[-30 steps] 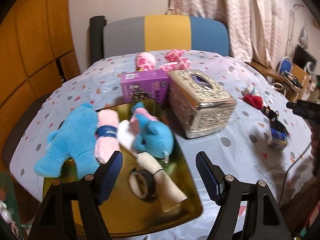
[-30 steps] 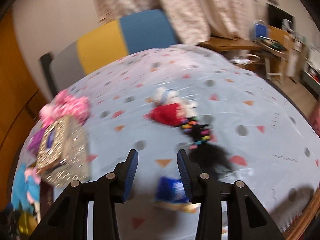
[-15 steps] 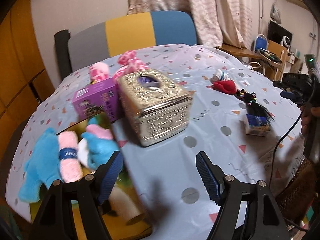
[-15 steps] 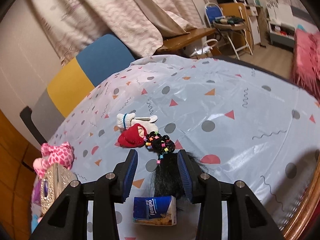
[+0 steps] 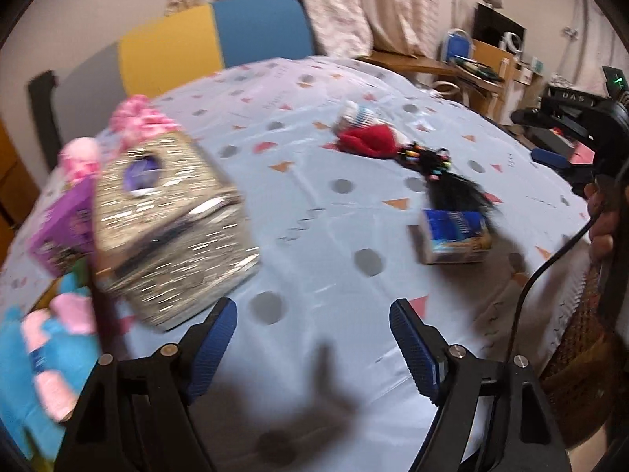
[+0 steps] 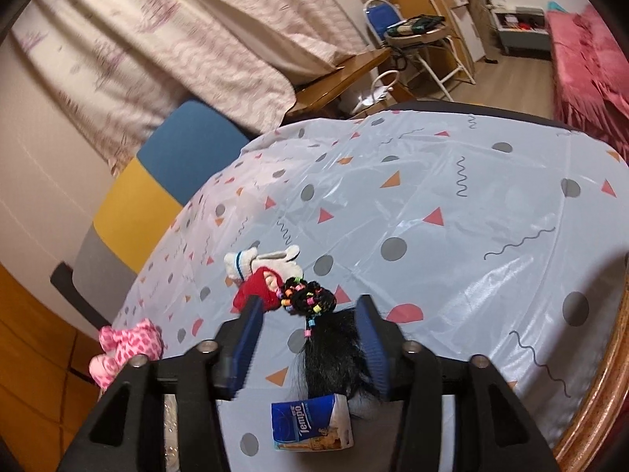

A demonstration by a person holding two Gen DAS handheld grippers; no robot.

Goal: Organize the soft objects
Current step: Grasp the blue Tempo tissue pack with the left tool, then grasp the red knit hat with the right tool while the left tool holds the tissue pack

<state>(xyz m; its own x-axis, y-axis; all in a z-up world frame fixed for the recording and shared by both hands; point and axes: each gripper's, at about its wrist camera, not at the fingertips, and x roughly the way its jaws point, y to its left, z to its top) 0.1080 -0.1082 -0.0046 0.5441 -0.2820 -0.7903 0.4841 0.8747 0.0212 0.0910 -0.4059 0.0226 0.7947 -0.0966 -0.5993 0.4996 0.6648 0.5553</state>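
A small doll in a red dress (image 6: 257, 289) lies on the patterned tablecloth, its long black hair (image 6: 330, 358) tied with coloured bands. My right gripper (image 6: 308, 334) hovers just above that hair. Its jaws are opening and the pads touch nothing. The doll (image 5: 369, 139) also shows at the far right of the left wrist view. My left gripper (image 5: 314, 348) hangs over bare cloth with its jaws opening and nothing between them. Blue and pink plush toys (image 5: 35, 354) sit blurred at the left edge. A pink spotted plush (image 6: 125, 344) lies further back.
A blue Tempo tissue pack (image 6: 310, 423) lies just in front of the hair. A gold tissue box (image 5: 169, 228) and a purple box (image 5: 63, 228) stand on the left. A tricolour chair (image 6: 157, 196) is behind the table, whose woven rim (image 6: 589, 413) is near right.
The left wrist view has swept right, from the tray of toys to the middle of the table. The right gripper has rolled, widened its jaws and come in over the doll's hair.
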